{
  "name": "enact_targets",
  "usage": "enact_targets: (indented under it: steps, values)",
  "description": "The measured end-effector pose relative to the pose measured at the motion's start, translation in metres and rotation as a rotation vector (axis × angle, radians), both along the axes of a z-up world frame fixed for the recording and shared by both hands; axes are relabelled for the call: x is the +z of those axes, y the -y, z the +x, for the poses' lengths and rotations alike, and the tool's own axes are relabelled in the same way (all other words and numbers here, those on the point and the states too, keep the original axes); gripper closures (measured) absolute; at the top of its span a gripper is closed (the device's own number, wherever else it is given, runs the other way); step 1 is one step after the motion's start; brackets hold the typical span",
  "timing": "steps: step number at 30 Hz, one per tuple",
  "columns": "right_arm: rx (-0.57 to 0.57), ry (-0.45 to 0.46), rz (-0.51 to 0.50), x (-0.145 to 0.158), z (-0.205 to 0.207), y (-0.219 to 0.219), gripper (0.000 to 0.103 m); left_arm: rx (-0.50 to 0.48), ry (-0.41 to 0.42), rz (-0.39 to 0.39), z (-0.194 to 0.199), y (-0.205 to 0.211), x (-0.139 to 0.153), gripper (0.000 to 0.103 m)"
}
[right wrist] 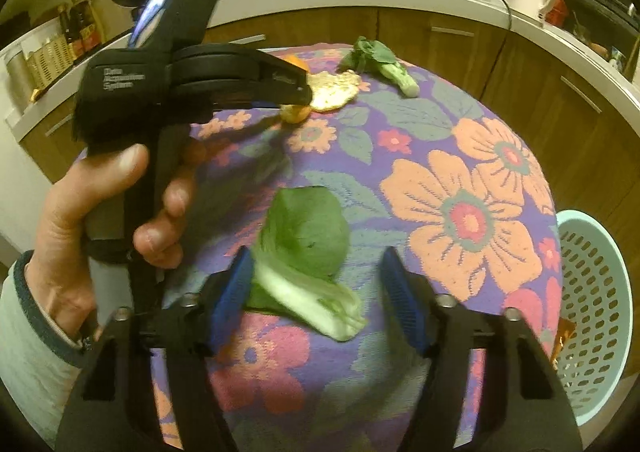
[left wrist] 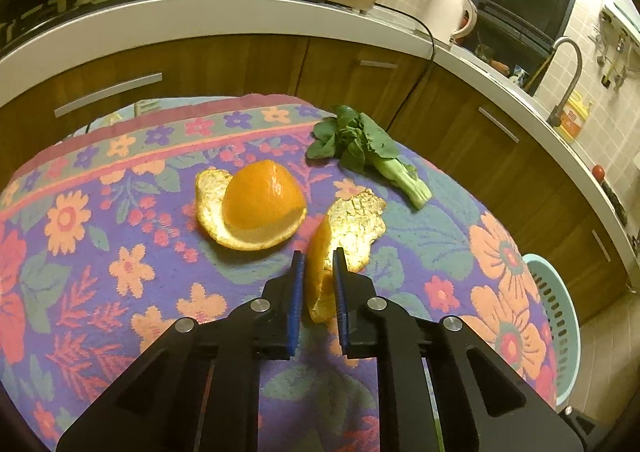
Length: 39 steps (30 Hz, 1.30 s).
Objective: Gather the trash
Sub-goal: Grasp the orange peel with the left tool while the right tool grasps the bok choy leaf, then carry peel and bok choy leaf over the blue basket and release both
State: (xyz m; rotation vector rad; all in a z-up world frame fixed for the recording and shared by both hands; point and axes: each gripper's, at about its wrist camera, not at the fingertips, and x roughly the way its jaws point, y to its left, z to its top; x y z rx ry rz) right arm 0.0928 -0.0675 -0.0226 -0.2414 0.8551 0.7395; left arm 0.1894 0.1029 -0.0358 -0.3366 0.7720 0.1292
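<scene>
Left gripper (left wrist: 319, 254): we held it low over the floral tablecloth (left wrist: 120, 252), its narrow jaws clamping the near orange peel (left wrist: 344, 236).
Right gripper (right wrist: 316, 272): we had its jaws spread wide around the bok choy leaf (right wrist: 308, 252).
Basket (right wrist: 600, 292): beside the table's right edge.

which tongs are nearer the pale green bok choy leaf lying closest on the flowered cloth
Right. The right tongs are open astride the pale green bok choy leaf, one finger touching its stalk. The left tongs are farther back, closed on a curled orange peel piece.
</scene>
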Motion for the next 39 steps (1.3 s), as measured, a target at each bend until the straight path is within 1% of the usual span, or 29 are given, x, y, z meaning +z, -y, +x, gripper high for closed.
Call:
enact_targets:
  steps: [3,5,6,7,8,9,14,18,26,32,36,39]
  values:
    - [0.001,0.017,-0.007,0.001,-0.005,0.000,0.058,-0.012,0.006,-0.001,-0.003,0.004,0.002,0.092]
    - [-0.005,0.005,0.013,0.002,-0.006,0.002,0.060,-0.026,0.016,-0.009,-0.006,0.006,0.003,0.093]
    - [-0.007,0.005,0.026,0.004,-0.008,0.005,0.063,-0.037,0.020,-0.025,-0.009,0.007,0.004,0.093]
    - [-0.006,0.007,0.037,0.005,-0.009,0.008,0.072,-0.044,0.024,-0.036,-0.011,0.007,0.004,0.094]
    - [-0.005,0.004,0.046,0.006,-0.009,0.011,0.077,-0.056,0.029,-0.047,-0.014,0.010,0.004,0.101]
    - [-0.007,-0.005,0.065,0.008,-0.009,0.016,0.081,-0.068,0.031,-0.055,-0.017,0.012,0.005,0.101]
    - [-0.031,-0.004,0.097,0.015,-0.007,0.034,0.089,-0.104,0.059,-0.045,-0.026,0.028,0.014,0.101]
    - [-0.048,-0.004,0.147,0.024,-0.009,0.053,0.095,-0.118,0.079,-0.042,-0.030,0.039,0.024,0.101]
    - [-0.076,-0.001,0.217,0.036,-0.009,0.081,0.096,-0.143,0.108,-0.017,-0.036,0.060,0.042,0.101]
    - [-0.109,0.035,0.258,0.052,-0.010,0.102,0.096,-0.164,0.125,-0.008,-0.039,0.071,0.052,0.101]
    - [-0.169,0.058,0.294,0.062,-0.004,0.127,0.097,-0.192,0.131,-0.011,-0.034,0.083,0.059,0.101]
    - [-0.214,0.066,0.314,0.063,0.003,0.149,0.099,-0.221,0.132,-0.007,-0.030,0.100,0.061,0.101]
